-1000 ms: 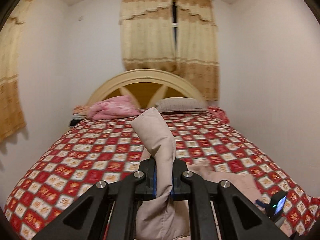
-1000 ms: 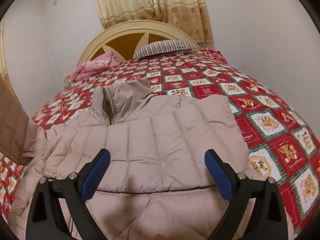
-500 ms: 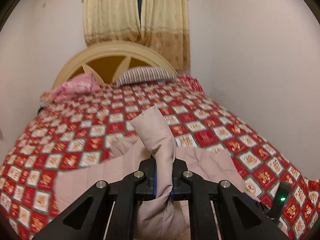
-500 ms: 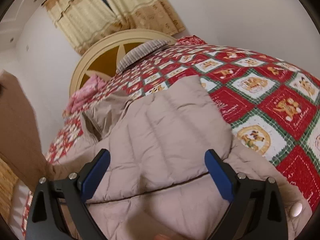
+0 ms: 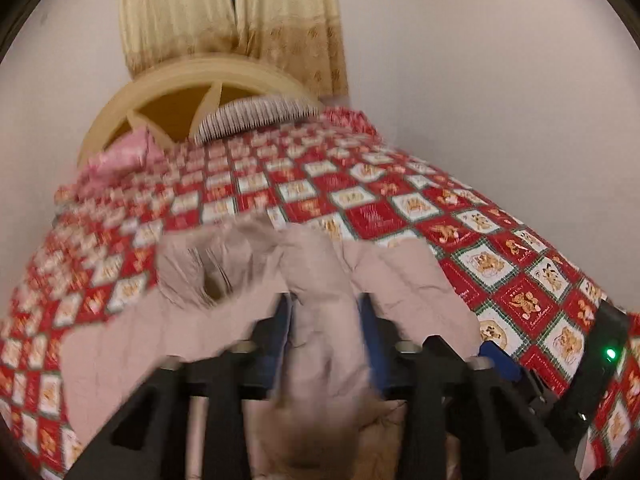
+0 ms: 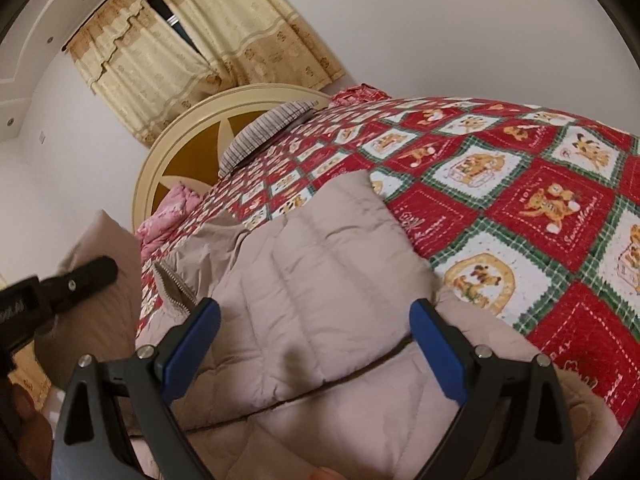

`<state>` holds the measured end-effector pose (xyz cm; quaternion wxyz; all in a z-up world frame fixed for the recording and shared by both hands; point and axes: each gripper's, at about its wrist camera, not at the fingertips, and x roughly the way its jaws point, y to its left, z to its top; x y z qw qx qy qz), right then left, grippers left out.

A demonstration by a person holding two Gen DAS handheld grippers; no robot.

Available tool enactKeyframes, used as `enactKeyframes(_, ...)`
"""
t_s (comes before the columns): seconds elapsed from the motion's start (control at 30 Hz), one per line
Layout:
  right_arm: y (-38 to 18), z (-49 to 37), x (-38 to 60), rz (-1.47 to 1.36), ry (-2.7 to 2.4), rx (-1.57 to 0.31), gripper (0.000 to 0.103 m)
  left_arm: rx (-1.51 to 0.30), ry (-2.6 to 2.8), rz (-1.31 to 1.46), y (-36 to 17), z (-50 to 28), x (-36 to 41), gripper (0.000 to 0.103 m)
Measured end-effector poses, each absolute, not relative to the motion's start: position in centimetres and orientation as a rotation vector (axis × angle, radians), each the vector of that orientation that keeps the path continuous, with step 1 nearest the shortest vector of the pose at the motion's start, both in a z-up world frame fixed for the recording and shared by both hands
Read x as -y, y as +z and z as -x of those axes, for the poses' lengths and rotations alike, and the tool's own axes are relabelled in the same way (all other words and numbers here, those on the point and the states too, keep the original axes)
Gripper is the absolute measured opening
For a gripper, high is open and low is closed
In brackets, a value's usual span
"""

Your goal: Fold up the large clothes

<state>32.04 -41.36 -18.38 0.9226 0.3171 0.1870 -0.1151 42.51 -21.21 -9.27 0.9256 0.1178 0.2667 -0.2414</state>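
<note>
A beige quilted puffer jacket (image 6: 320, 280) lies spread on the bed, collar and zipper toward the headboard. My left gripper (image 5: 324, 320) is shut on a thick fold of the jacket sleeve (image 5: 320, 276), which stands up between the blue pads over the jacket body (image 5: 132, 344). The left gripper also shows at the left edge of the right wrist view (image 6: 60, 284), holding the sleeve. My right gripper (image 6: 314, 340) is open and empty, its blue pads wide apart just above the jacket's middle.
The bed has a red checked quilt (image 6: 540, 208) with a cream headboard (image 6: 192, 132). A striped pillow (image 6: 264, 128) and pink bedding (image 6: 168, 216) lie at the head. Curtains (image 5: 228, 12) hang behind. White walls close off the right side.
My left gripper has dropped lower and swung right with the sleeve, bringing it over the jacket body. My right gripper has tilted and shifted right, staying open.
</note>
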Motion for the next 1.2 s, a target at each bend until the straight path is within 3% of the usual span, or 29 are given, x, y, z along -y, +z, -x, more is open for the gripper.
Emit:
enactKeyframes(0.07, -18.4, -32.0, 41.5, -0.657, -0.24, -0.382, 0.098, -0.456, -0.484, -0.251, -7.7, -41.2, 20.2, 0.092)
enactKeyframes(0.1, -18.4, -32.0, 41.5, -0.657, -0.242, -0.381, 0.098, -0.422, -0.479, -0.248, -7.1, -40.7, 19.5, 0.094)
enactKeyframes(0.23, -18.3, -31.7, 41.6, -0.649, -0.25, -0.367, 0.098, -0.393, -0.409, -0.27, -6.2, -40.7, 14.9, 0.094)
enactKeyframes(0.47, -14.0, -29.7, 40.9, -0.562, -0.293, -0.266, 0.102, -0.518, -0.118, -0.287, -11.4, -46.6, 4.2, 0.094)
enactKeyframes(0.63, -10.6, -35.6, 35.6, -0.428, -0.026, -0.467, 0.097, -0.625, -0.072, -0.176, -15.2, -50.2, 0.4, 0.094)
enactKeyframes(0.67, -10.8, -37.2, 34.6, -0.424, 0.009, -0.524, 0.093, -0.648, -0.08, -0.156, -16.0, -50.6, 0.1, 0.094)
enactKeyframes(0.87, -16.0, -42.5, 30.9, -0.287, -0.016, -0.722, 0.09, -0.689, -0.049, -0.203, -20.0, -51.0, 1.0, 0.094)
enactKeyframes(1.2, -19.8, -42.6, 30.0, -0.179, -0.082, -0.771, 0.09, -0.738, -0.024, -0.218, -21.6, -51.8, 1.2, 0.102)
